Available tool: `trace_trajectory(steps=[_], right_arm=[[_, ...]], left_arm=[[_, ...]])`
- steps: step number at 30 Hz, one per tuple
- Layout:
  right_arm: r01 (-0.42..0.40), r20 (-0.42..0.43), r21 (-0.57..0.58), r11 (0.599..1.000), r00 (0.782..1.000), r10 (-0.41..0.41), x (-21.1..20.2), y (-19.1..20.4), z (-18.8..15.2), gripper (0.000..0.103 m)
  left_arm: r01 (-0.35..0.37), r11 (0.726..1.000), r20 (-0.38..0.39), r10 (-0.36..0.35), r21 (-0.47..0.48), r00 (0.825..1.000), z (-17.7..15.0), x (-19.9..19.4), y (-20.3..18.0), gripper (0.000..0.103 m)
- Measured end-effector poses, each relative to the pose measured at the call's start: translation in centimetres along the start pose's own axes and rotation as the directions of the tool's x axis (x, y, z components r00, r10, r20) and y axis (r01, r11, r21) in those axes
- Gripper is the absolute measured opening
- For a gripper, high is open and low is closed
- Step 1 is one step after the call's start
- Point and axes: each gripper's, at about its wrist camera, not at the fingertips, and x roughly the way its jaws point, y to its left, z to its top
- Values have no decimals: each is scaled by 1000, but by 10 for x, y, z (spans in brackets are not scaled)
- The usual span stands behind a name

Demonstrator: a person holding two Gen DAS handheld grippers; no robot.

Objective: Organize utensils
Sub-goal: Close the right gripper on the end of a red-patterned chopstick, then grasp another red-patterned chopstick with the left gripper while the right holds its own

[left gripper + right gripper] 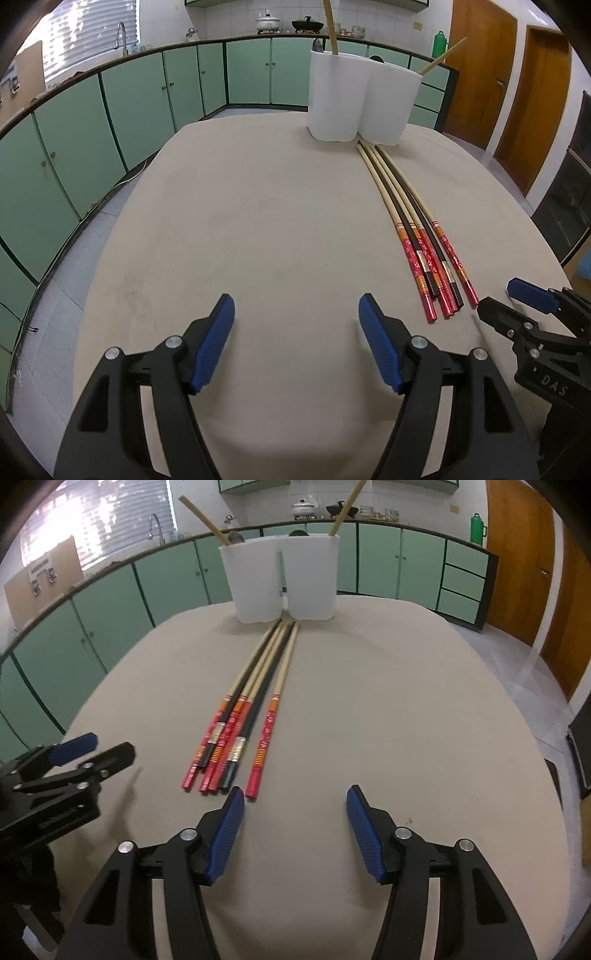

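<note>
The chopsticks [236, 723] lie in a loose bundle on the cloth-covered table [406, 701], pale tips pointing at the foot of the white utensil holder [280, 579], red-patterned handle ends toward me. I count five: four crowded together and partly overlapping, one lying just apart on the right side in the right wrist view. The holder has two joined compartments; each already has a plain wooden stick leaning out of it, and a dark spoon-like shape shows in one, too small to confirm.

My right gripper [295, 827] is empty with jaws apart. Its left pad sits just beside the handle end of the separated chopstick but does not press on it. My left gripper [297, 343] is also open and empty over bare cloth, well to the side of the bundle.

In my judgement the step in hand is the pick-up of the lone chopstick with the right gripper. To do it well I should shift slightly toward the bundle so that stick lies centred between the pads, come low to the cloth, and close across the red handle section rather than the very end. Risk noted: the neighbouring sticks are close, and a pad brushing them may roll them. The thin, round stick may pivot once lifted, so a square grip matters before tipping it into a compartment.
</note>
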Motion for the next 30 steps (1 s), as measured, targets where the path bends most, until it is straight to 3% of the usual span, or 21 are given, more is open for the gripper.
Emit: trace_trajectory(steps=[6,9,11,30], right_arm=[[3,-7,-25,1000,1000,-3,7,11,3,40],[1,-9,-30,1000,1000,-2,11,12,5,24],[-13,-11,-32,999,1000,13,11,12,6,7],[48,8,83,995,999,-48,0,-40,-1,6]], left_arm=[[-1,1000,3,1,0,1000,0,-1,-1,69],[3,1000,1,-3,1,1000,0,0,-2,69],[6,1000,1,-6,4,1000,0,0,-4,69],[85,994,-35,-83,68,996,-2,8,-52,69]])
